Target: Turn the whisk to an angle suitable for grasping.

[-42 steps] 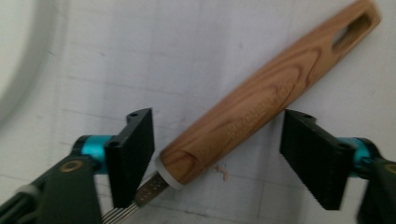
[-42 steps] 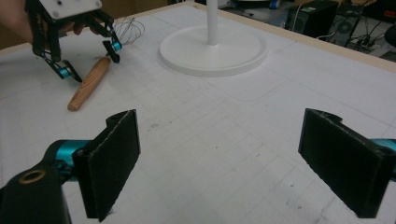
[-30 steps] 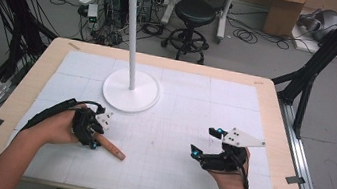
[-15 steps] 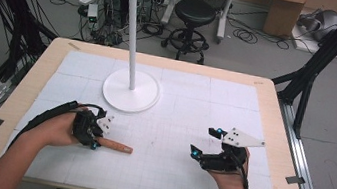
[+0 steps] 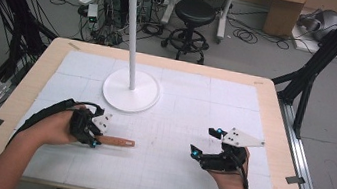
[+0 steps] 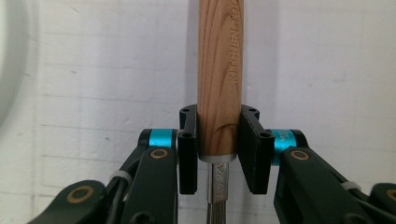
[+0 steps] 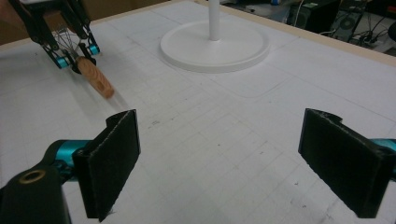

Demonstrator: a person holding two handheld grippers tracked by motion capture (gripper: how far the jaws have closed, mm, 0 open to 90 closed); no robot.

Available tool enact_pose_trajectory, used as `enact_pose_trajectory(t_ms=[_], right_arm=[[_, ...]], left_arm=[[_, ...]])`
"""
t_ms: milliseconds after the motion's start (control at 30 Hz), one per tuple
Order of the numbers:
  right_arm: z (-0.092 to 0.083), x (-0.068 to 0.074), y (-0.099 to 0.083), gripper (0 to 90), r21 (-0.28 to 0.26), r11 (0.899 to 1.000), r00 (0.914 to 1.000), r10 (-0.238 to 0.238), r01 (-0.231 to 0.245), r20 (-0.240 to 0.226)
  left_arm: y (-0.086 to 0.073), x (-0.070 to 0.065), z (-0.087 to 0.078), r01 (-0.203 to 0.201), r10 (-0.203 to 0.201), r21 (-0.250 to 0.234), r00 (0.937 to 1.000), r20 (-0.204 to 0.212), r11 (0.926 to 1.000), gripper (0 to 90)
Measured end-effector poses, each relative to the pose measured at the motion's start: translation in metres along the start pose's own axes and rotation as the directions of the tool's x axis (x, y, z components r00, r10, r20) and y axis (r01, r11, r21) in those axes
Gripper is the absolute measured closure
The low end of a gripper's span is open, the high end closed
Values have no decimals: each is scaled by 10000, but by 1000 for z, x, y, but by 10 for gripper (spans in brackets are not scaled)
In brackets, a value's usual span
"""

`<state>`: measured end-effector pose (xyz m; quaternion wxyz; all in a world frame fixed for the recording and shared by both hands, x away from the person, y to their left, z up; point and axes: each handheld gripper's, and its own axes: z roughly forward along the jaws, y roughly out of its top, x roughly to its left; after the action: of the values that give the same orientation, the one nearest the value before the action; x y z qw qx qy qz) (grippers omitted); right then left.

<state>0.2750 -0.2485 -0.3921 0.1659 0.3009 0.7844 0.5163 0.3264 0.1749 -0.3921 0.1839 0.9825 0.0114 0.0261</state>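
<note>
High view: the left gripper (image 5: 91, 132) sits toward the left part of the near edge of the tabletop (image 5: 274, 115), held level in the person's left hand (image 5: 53, 125), and its jaws have just been closing on a wooden-handled kitchen tool (image 5: 116, 142). The handle sticks out of the jaws to the right, roughly parallel to the near edge, just above or on the white gridded mat (image 5: 190, 103) that covers the tabletop. The right gripper (image 5: 202, 142) sits toward the right part of the near edge, well apart from the tool, with the right hand (image 5: 227, 176) behind it and its grey three-cornered plate on top. A white stand (image 5: 131, 86) with a round base and a tall pole rises on the mat toward the far edge, left of centre, and spreads into short arms at its top.

Left gripper view: the two black pads (image 6: 187, 149) press on either side of the wooden handle (image 6: 219, 70) near its lower end, where a metal ferrule (image 6: 217, 175) and thin wires lead down between the jaws. Lettering runs along the handle.

Right gripper view: the right gripper's (image 7: 238, 163) jaws stand wide apart with bare mat between them. Farther off at the upper left, the left gripper (image 7: 70, 51) clamps the handle (image 7: 95, 77), whose free end points toward this camera. The stand's round base (image 7: 215, 46) lies beyond.
</note>
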Motion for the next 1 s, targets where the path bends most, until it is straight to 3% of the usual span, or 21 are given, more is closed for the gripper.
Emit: enact_pose_trajectory(t_ms=[67,100,133,167,300,433,667,767,900,1000], right_arm=[[0,0,0,113,-2,10000,10000,-6,6,-5],[0,0,0,113,10,10000,10000,-21,21,8],[0,0,0,113,-5,10000,10000,-10,10,0],[0,0,0,113,-3,10000,10000,19,-19,-9],[-1,0,0,113,-48,10000,10000,52,-52,-6],[-3,-1,1,113,-128,9999,10000,33,-33,37],[-6,-3,2,113,-239,9997,10000,72,-70,51],[-8,-5,3,113,-295,9995,9999,120,-117,97],[-10,-6,3,113,-381,9992,9998,131,-125,146],[-11,-6,3,113,-389,9992,9998,105,-99,151]], left_arm=[[-2,1,-11,396,-395,-590,9992,30,9975,712],[-2,1,-16,571,-590,-759,9980,-239,9955,712],[-3,2,-24,939,-1005,-869,9921,-753,9918,712],[-4,2,-28,1041,-1134,-964,9888,-969,9899,712],[-5,2,-38,1174,-1327,-1299,9843,-1162,9845,712],[-5,1,-52,1275,-1515,-1976,9822,-1114,9720,712],[-2,4,-63,1216,-1464,-2314,9848,-933,9652,712],[0,7,-68,1387,-1635,-2687,9839,-719,9532,712],[0,9,-70,1449,-1690,-2731,9834,-667,9510,711],[0,10,-73,1546,-1794,-2887,9819,-612,9448,712]])
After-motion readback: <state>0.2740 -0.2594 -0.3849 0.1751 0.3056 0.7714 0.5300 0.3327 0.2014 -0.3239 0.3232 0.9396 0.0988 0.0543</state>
